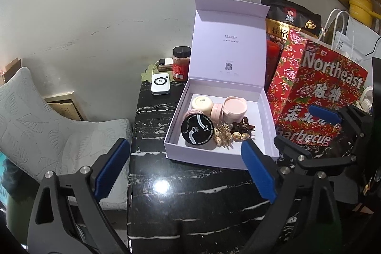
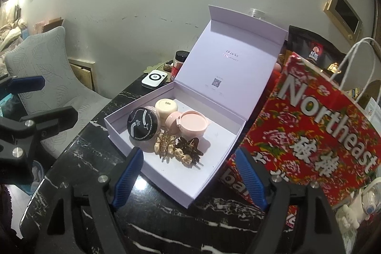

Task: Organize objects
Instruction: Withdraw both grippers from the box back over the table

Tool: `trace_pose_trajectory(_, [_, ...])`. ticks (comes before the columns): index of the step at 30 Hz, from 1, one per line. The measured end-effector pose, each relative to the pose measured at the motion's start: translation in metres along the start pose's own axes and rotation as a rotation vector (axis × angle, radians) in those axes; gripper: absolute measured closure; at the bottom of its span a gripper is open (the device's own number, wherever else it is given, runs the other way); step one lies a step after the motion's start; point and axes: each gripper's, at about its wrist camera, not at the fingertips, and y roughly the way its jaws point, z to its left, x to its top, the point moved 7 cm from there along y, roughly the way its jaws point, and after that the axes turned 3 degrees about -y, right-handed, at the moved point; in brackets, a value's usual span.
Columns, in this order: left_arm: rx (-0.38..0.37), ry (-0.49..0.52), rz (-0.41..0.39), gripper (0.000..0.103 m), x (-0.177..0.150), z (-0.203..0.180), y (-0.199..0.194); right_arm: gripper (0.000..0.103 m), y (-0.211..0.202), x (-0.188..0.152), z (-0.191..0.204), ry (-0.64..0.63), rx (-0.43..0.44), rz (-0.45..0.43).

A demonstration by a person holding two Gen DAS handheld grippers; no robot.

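Both grippers wide, empty. Box (image 2: 209,173) packed; lid (image 2: 228,63) up at 12 o'clock: push it down evenly.

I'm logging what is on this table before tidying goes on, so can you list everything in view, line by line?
gift box: one, pale lilac, lid up, on the table
round compacts: four, one black-topped, one cream, two pink, inside the box
hair clips: several, gold, beaded and dark brown, inside the box, in front of the compacts
marble table: one, black with white veins
paper bag: one, red floral, right of the box
spice jar: one, dark lid, behind the box
white device: one, beside the jar
cushion: one, grey, left of the table
left gripper: open, empty
right gripper: open, empty
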Motion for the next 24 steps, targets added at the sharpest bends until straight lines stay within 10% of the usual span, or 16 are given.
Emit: trace_pose_trajectory(24, [0.047,-0.053,0.041,0.005,-0.063,-0.014,-0.052,0.019,-0.056,-0.058,0.0,0.009,0.025,0.059])
